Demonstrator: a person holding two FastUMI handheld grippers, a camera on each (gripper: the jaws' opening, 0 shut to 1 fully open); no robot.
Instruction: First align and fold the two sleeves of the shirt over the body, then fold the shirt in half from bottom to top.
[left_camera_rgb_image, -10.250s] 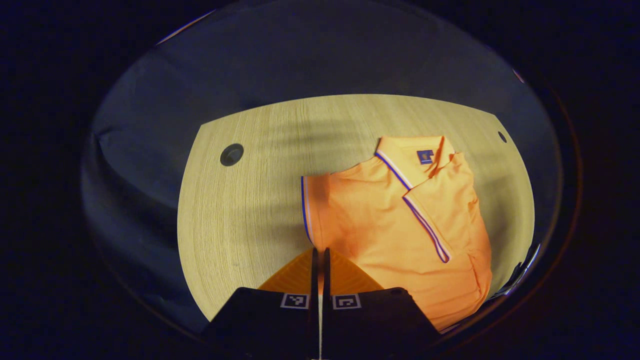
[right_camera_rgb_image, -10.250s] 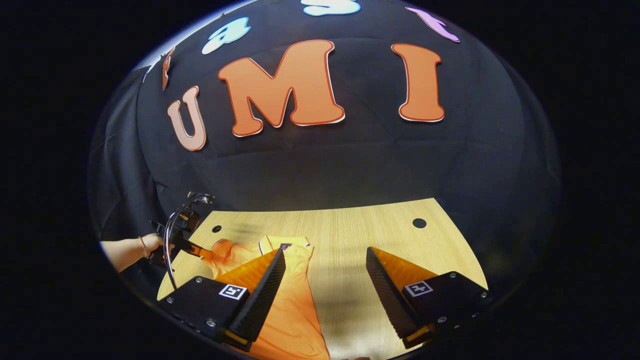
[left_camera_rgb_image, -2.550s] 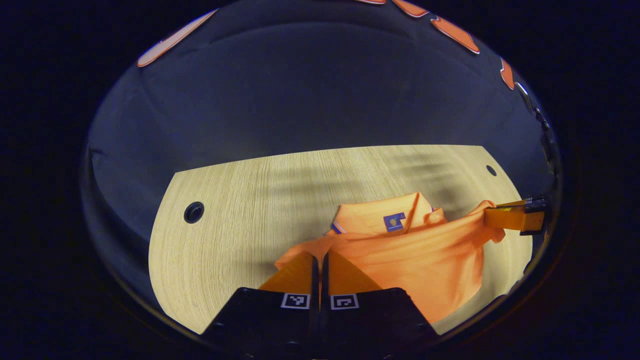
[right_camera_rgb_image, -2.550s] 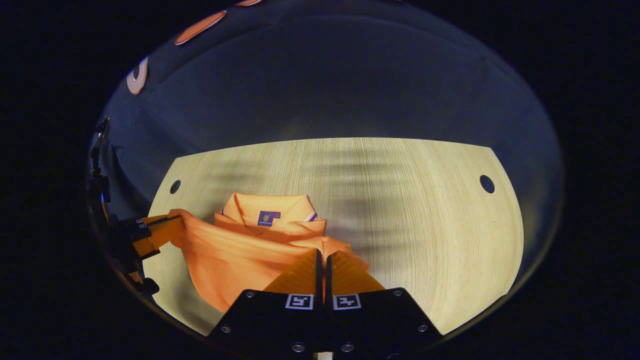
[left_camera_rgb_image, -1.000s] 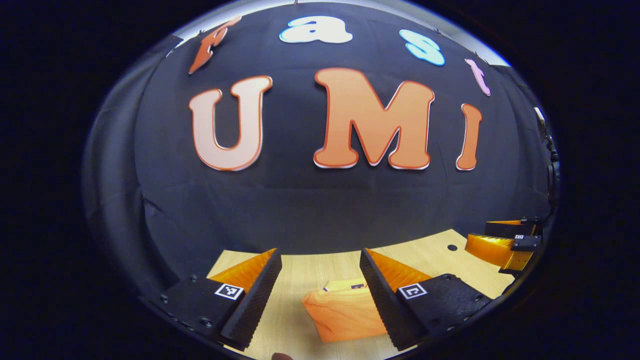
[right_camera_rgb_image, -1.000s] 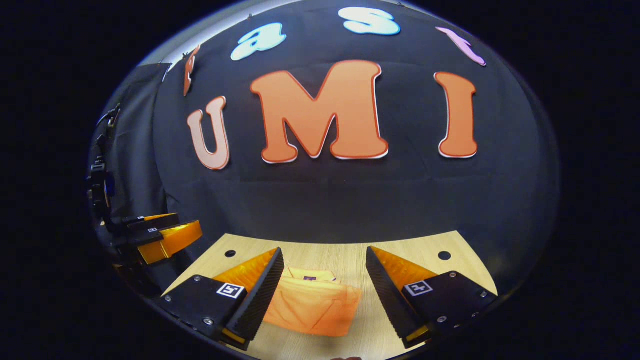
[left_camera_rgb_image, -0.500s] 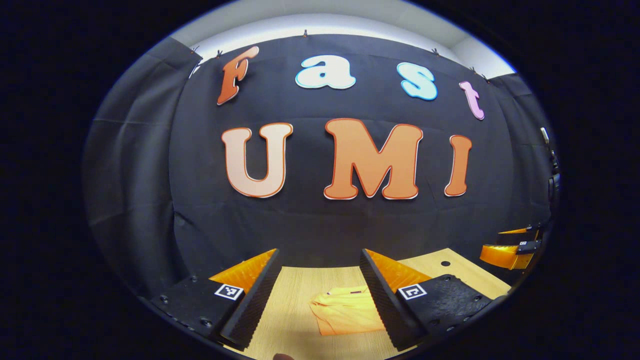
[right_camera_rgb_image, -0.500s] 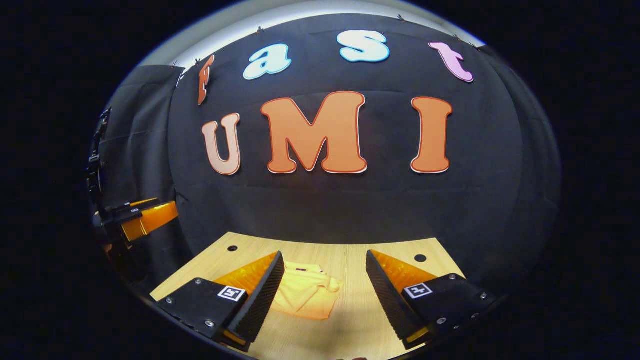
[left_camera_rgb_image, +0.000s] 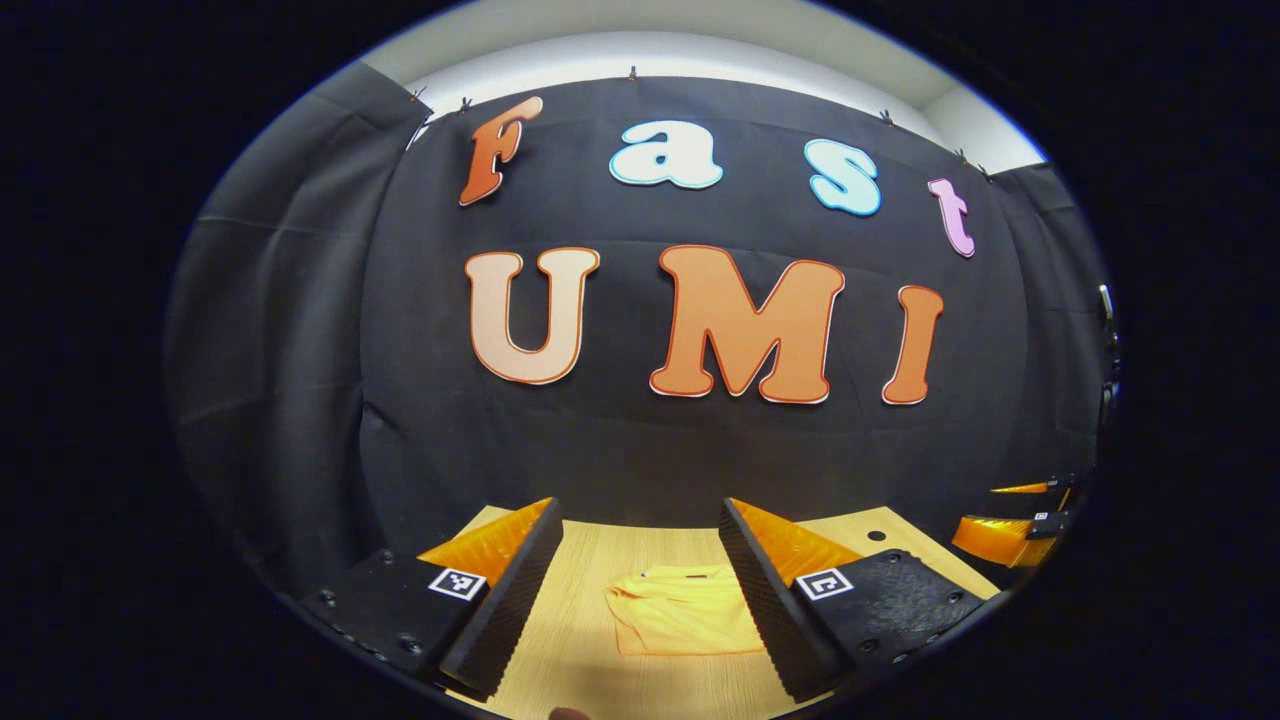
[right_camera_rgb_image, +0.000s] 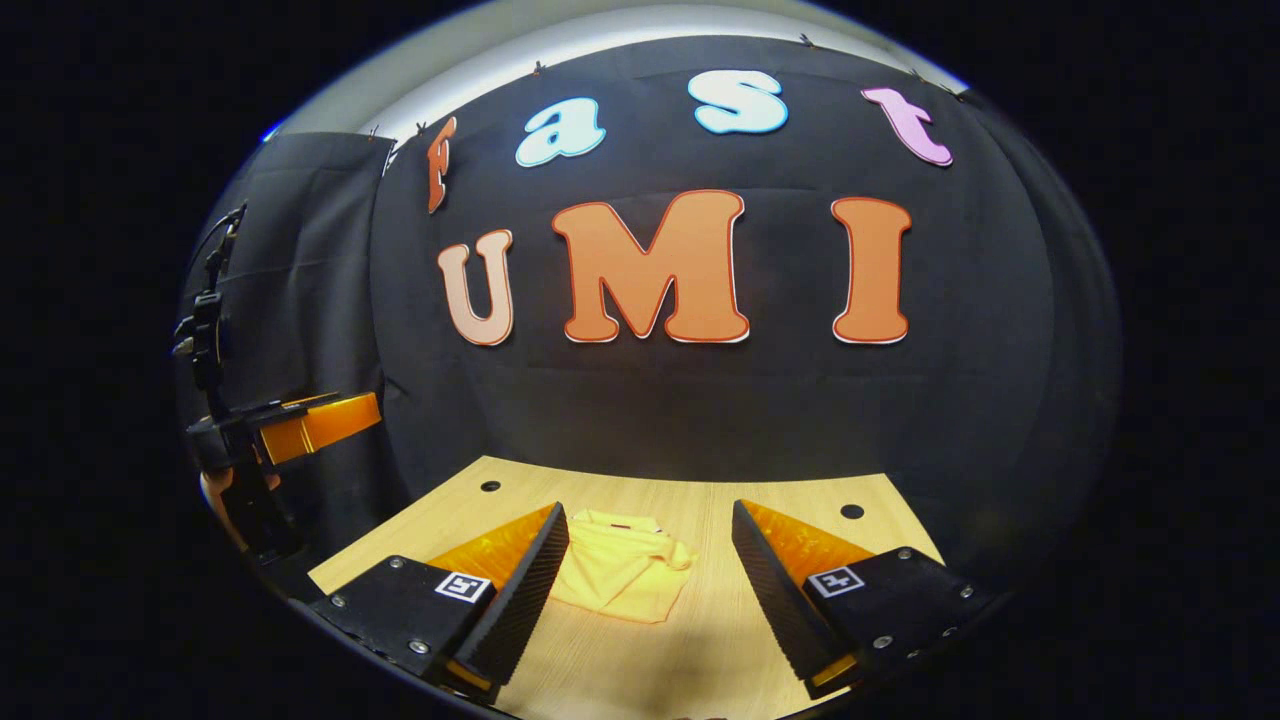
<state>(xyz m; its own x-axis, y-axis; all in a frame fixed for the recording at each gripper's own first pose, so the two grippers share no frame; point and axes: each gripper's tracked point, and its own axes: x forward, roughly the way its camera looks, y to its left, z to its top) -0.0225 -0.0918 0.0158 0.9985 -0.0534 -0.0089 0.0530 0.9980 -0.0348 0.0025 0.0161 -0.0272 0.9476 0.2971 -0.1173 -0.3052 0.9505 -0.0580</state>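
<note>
Hovering left of the shirt (right_camera_rgb_image: 622, 575) with fingers spread wide: left gripper (left_camera_rgb_image: 635, 590). Lying folded into a compact packet on the wooden worktop (right_camera_rgb_image: 700, 640), collar toward the booth's wall, touching neither gripper. Hovering right of the shirt, fingers likewise spread apart: right gripper (right_camera_rgb_image: 650, 590).

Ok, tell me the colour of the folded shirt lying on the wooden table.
The folded shirt is orange, looking paler yellow-orange under the light; it shows best in the right gripper view.
</note>
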